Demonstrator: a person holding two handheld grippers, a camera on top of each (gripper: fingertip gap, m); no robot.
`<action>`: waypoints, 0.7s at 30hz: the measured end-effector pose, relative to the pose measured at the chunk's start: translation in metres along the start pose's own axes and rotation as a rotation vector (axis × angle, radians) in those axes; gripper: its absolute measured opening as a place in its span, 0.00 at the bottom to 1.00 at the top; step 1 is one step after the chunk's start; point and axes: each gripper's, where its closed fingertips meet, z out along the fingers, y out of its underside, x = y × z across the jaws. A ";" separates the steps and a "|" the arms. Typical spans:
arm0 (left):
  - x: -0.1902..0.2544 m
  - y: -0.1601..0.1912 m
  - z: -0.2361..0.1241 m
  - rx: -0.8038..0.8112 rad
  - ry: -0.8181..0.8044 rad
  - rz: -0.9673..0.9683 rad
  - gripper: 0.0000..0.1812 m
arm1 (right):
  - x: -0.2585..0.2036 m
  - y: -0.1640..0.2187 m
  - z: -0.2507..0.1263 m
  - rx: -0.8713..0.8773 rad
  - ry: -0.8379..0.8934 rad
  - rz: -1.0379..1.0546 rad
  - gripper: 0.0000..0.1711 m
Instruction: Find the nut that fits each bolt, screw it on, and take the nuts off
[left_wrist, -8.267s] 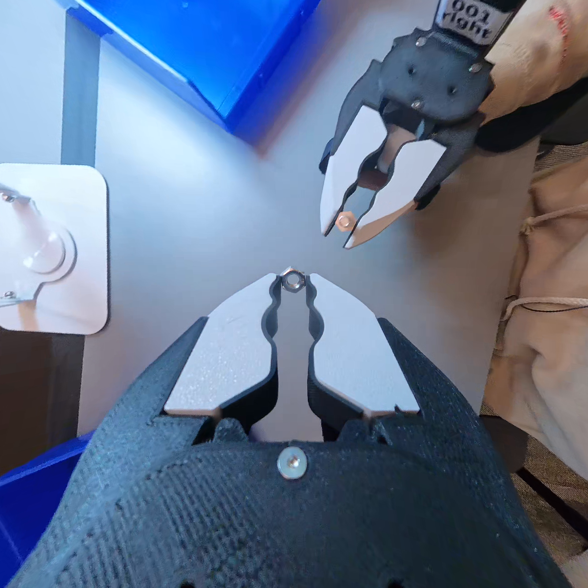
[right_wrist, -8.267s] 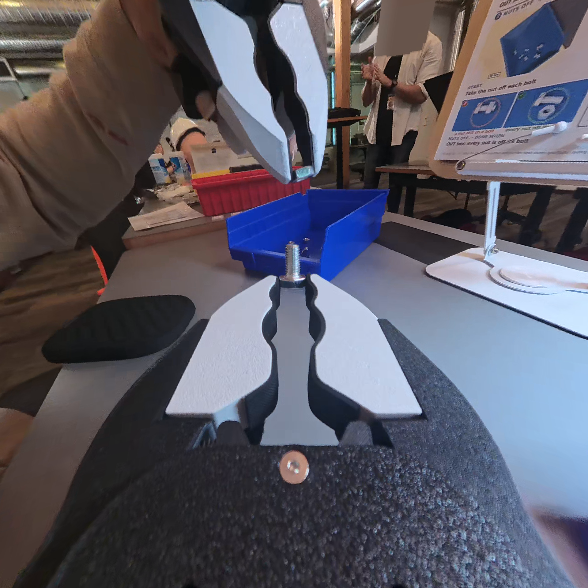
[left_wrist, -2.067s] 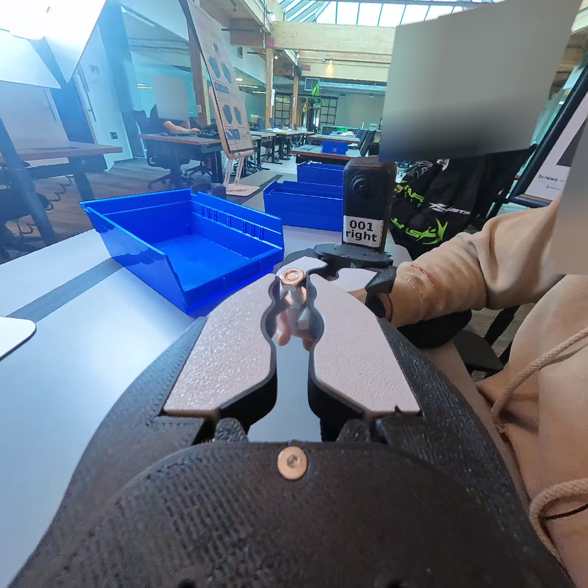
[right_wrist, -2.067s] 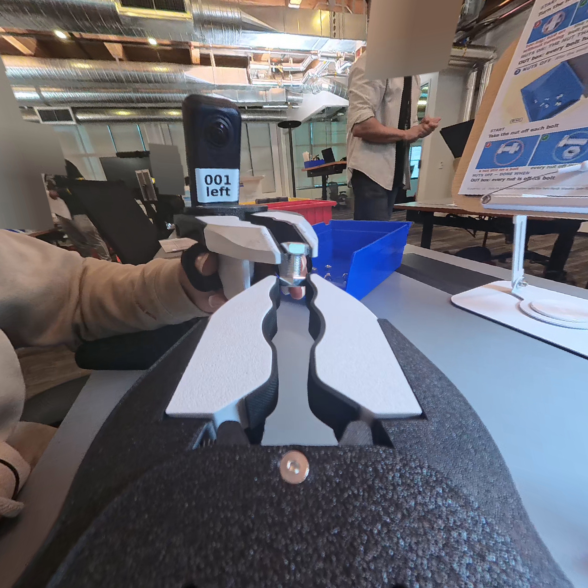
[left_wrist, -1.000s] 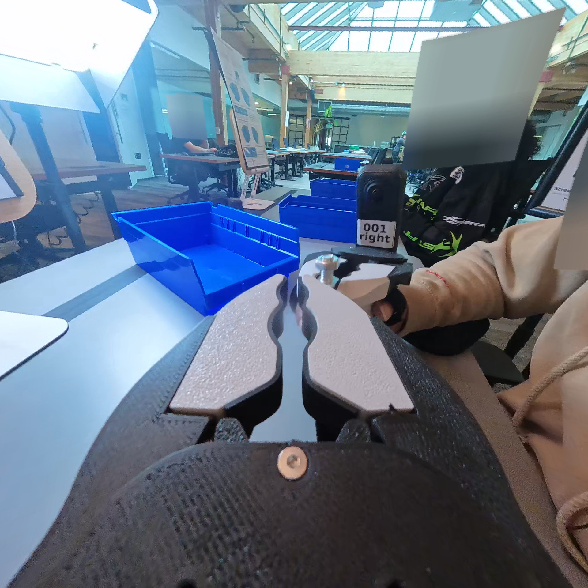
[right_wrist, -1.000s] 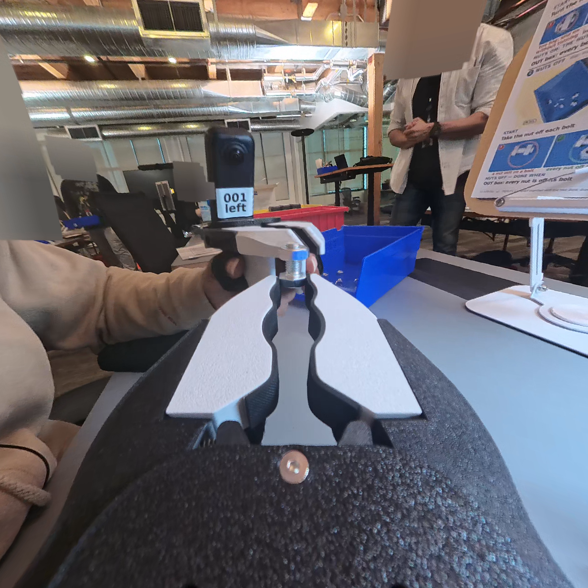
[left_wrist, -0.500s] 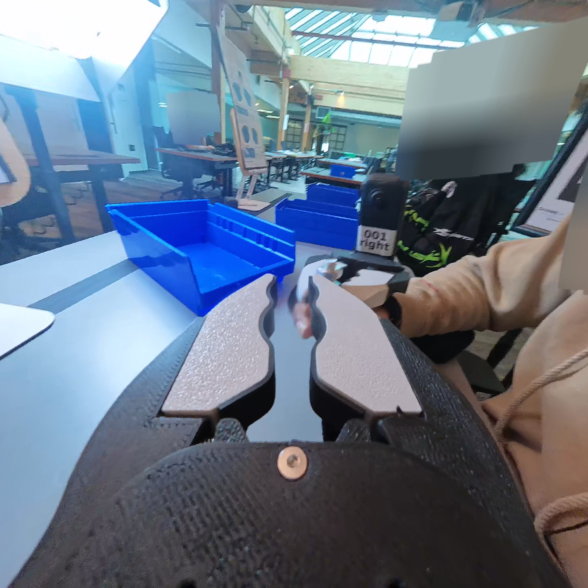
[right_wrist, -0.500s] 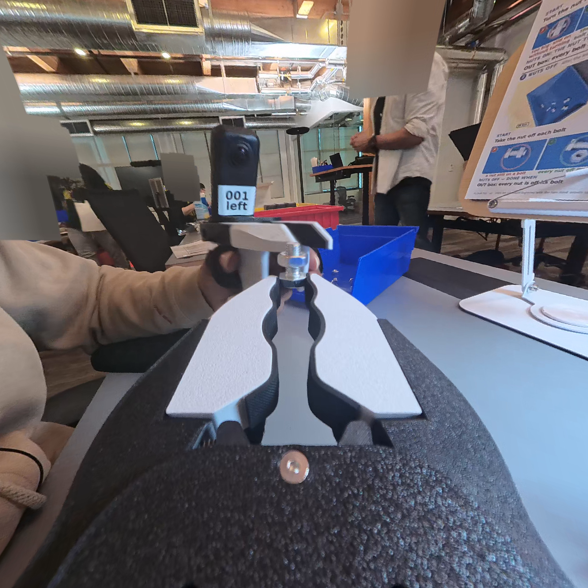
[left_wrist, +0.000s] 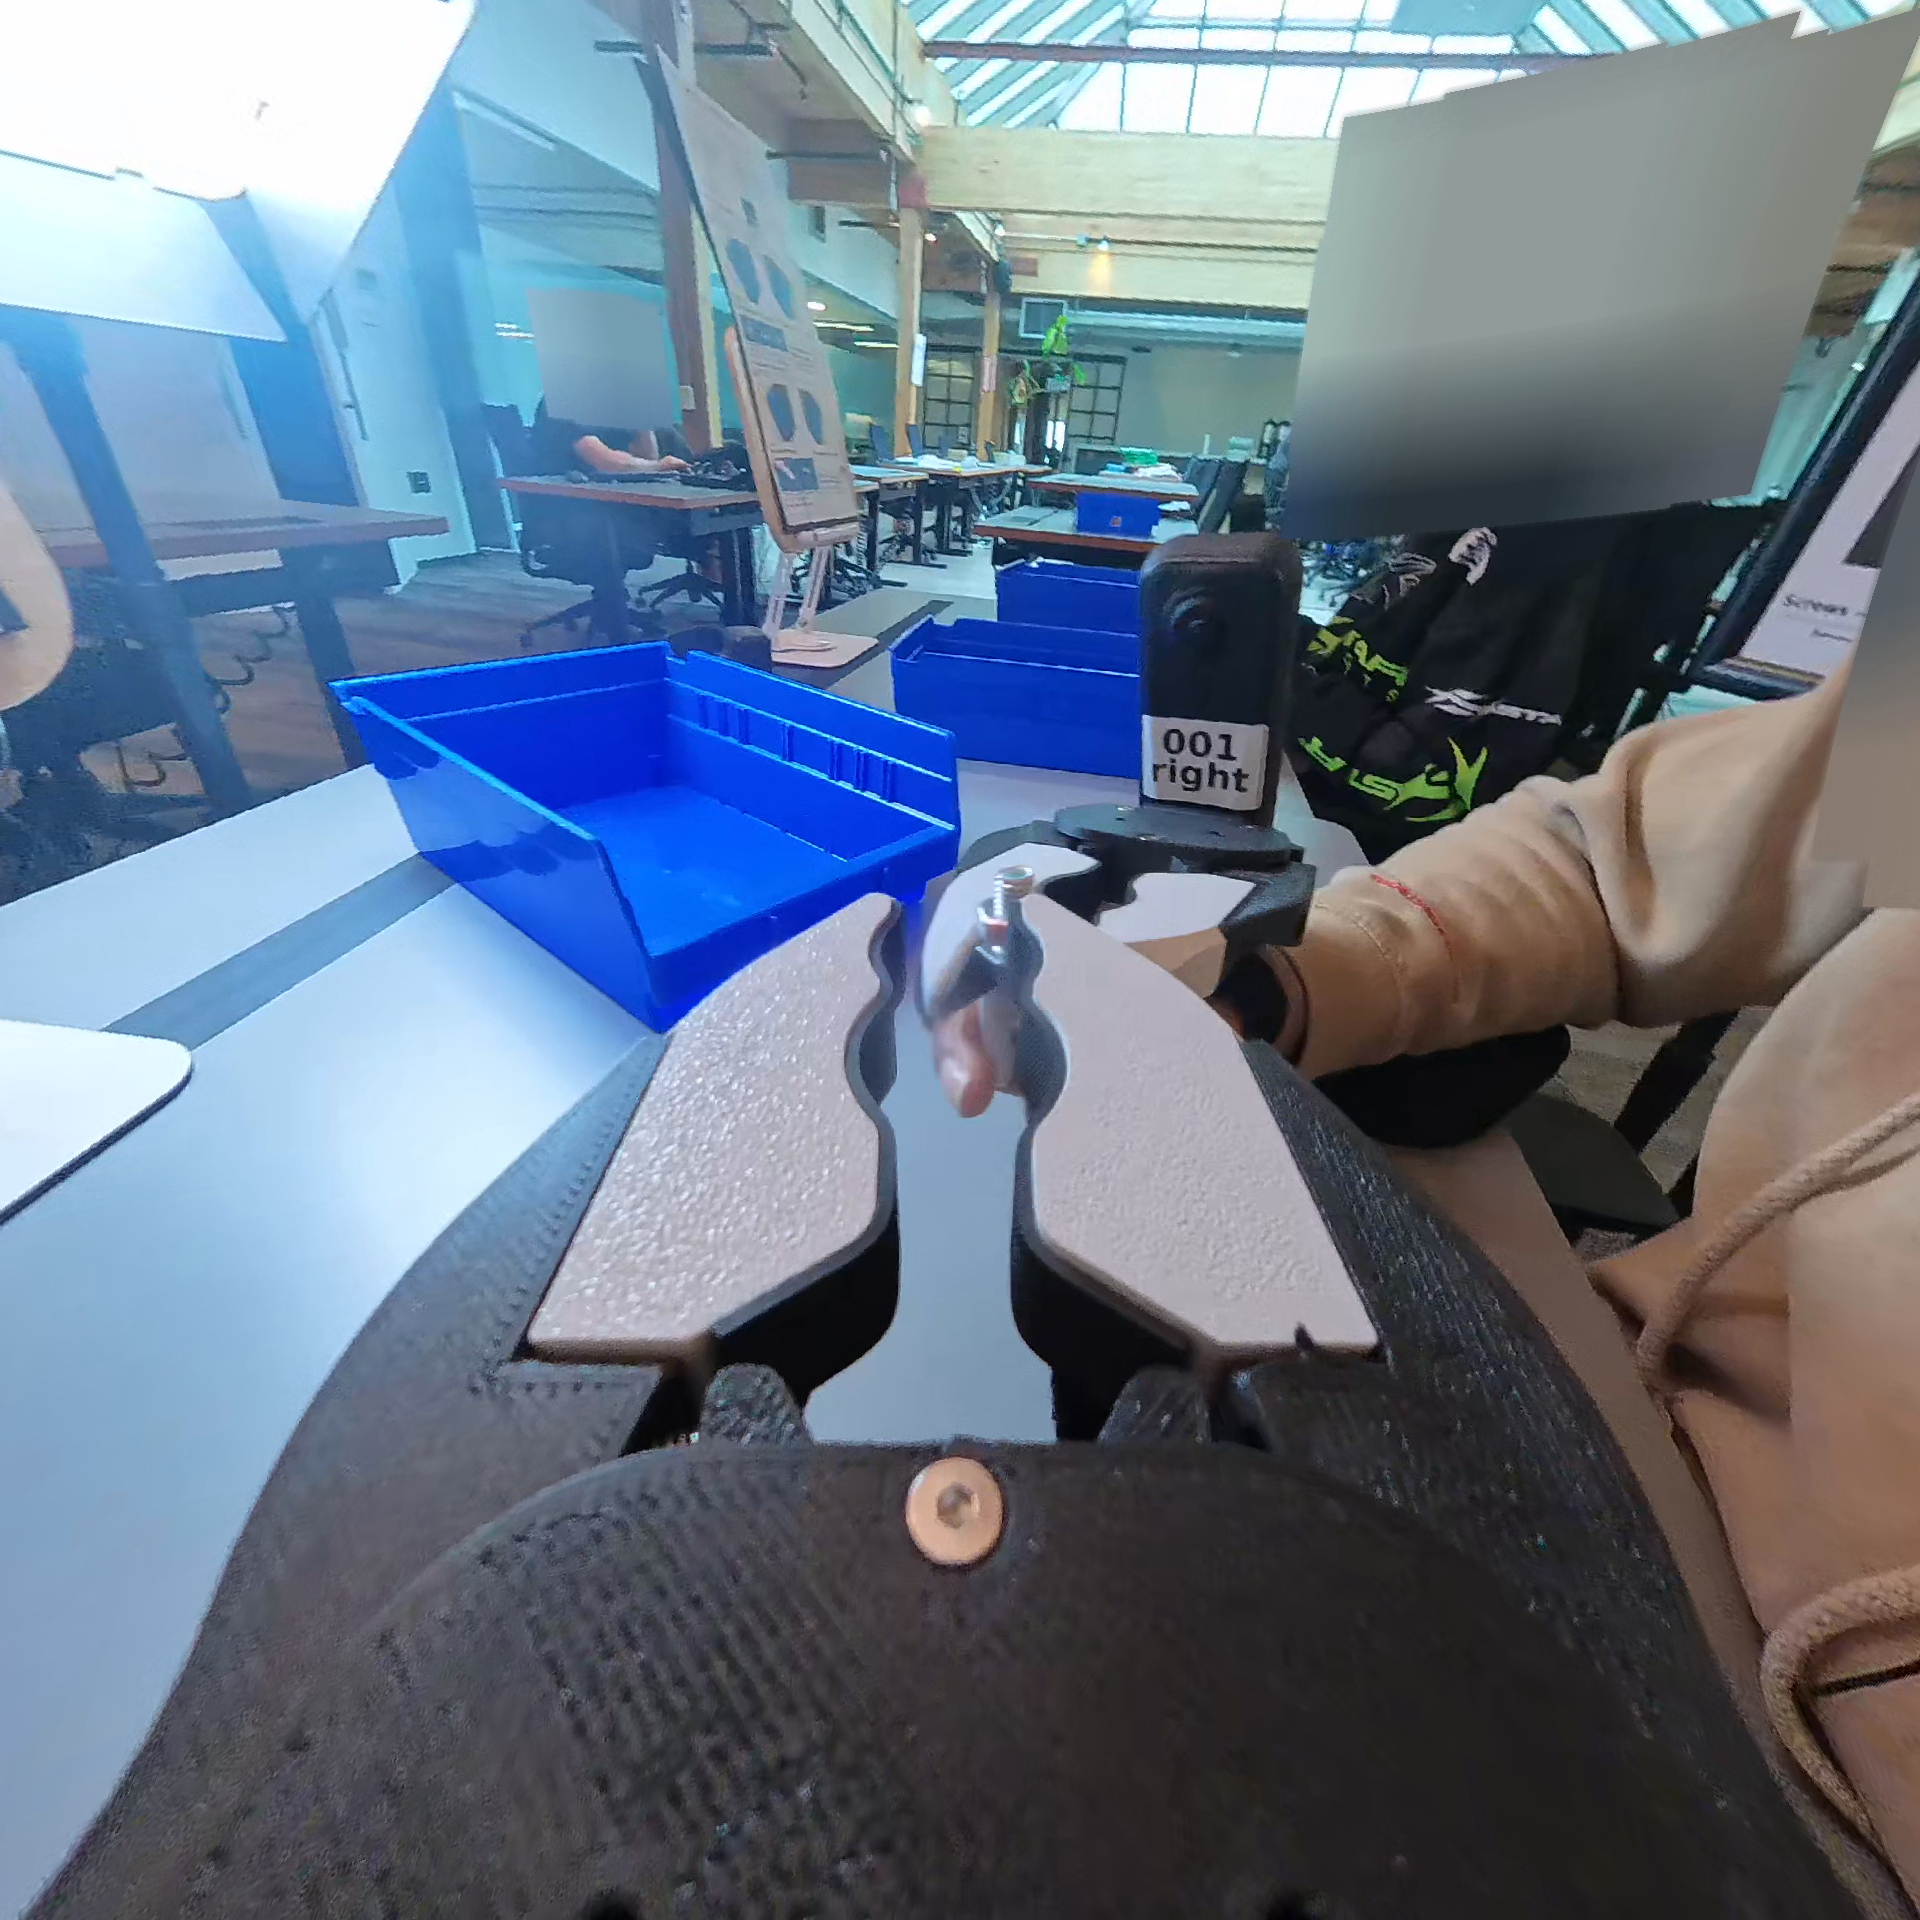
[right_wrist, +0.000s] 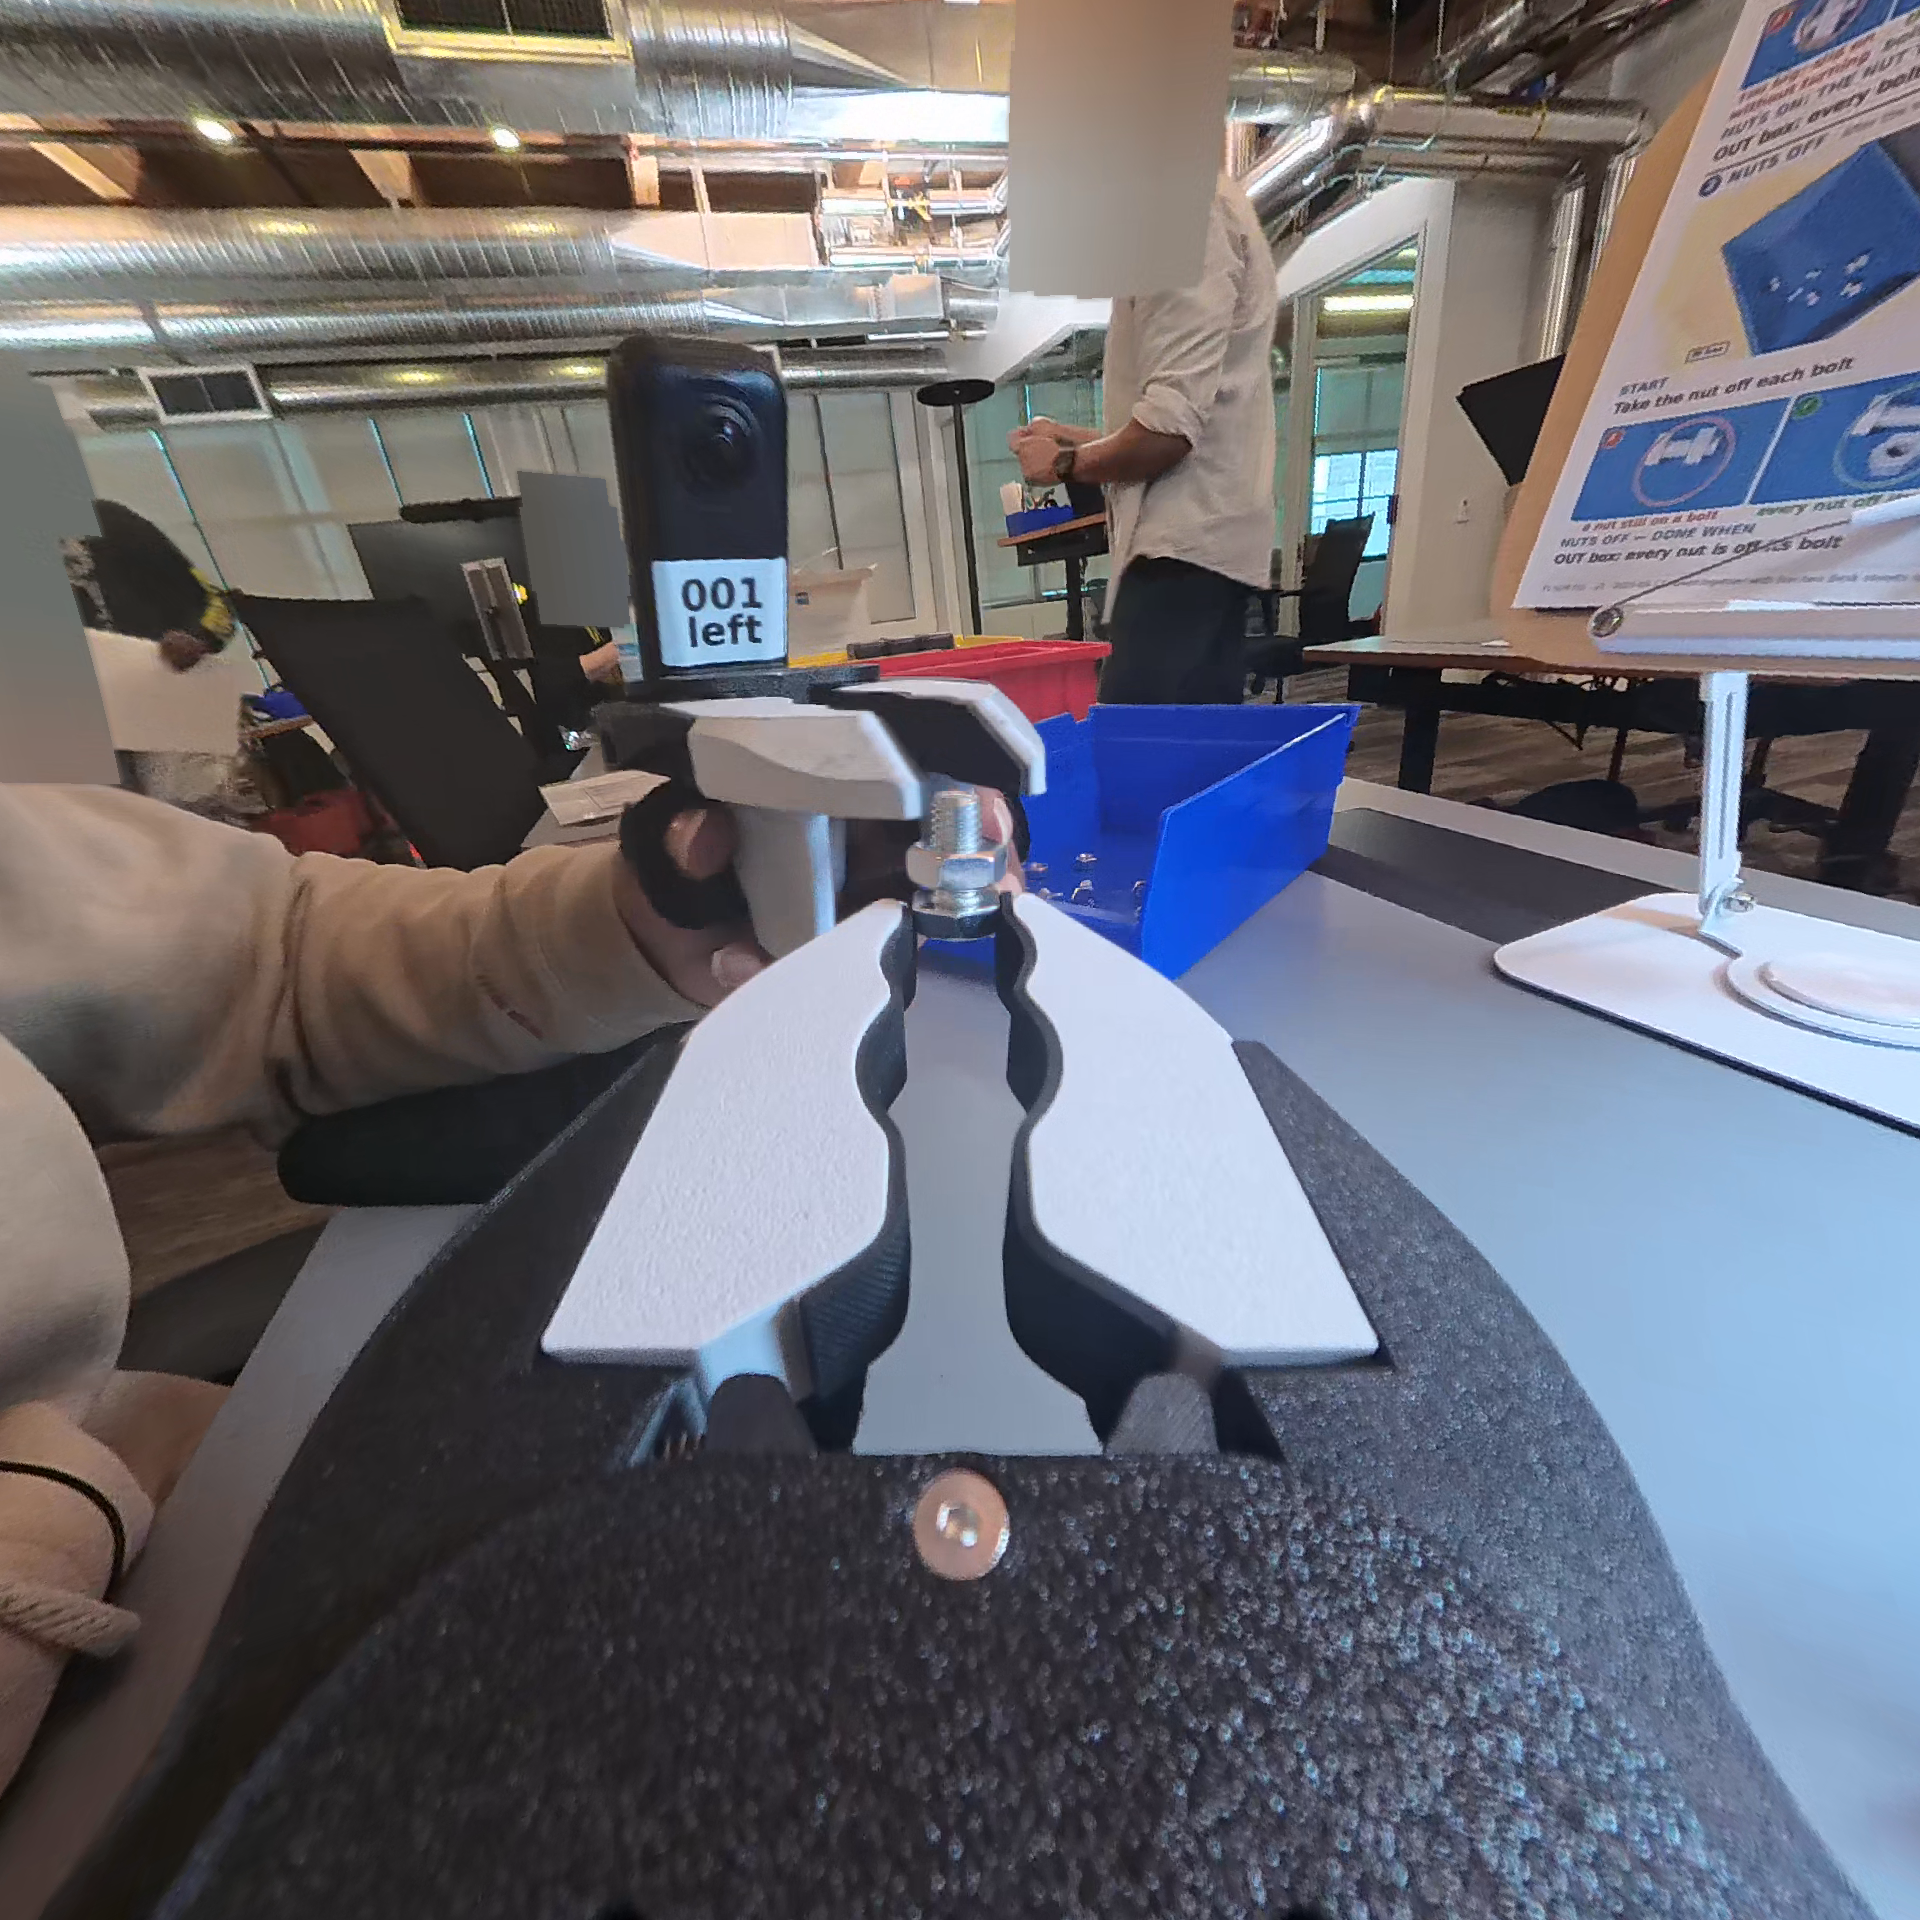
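The right gripper (right_wrist: 956, 920) is clenched on the head of a short silver threaded bolt (right_wrist: 958, 831), holding it upright above the grey desk (right_wrist: 1558, 1195). A silver hex nut (right_wrist: 958, 864) sits on the shank just above the head, with several threads showing over it. The left gripper (left_wrist: 956, 935), which gripped that nut a couple of seconds ago, has let go: its jaws now stand parted and empty, tips level with the top of the bolt, and the nut stays on by its own thread. That suggests the fit is found and the screwing-on is about done; unscrewing likely comes next. Behind, a blue plastic bin (right_wrist: 1226, 821) holds more small nuts, and another blue bin (left_wrist: 665, 800) looks empty.
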 end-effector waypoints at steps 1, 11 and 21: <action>0.004 0.001 0.001 -0.002 0.016 0.002 0.11 | 0.000 0.001 0.000 -0.006 0.002 -0.002 0.08; -0.012 0.005 -0.005 -0.046 -0.054 0.069 0.07 | -0.003 0.001 0.001 -0.010 -0.012 -0.006 0.08; -0.006 0.011 0.000 -0.079 -0.047 0.081 0.07 | -0.001 0.002 0.001 -0.014 -0.002 0.011 0.08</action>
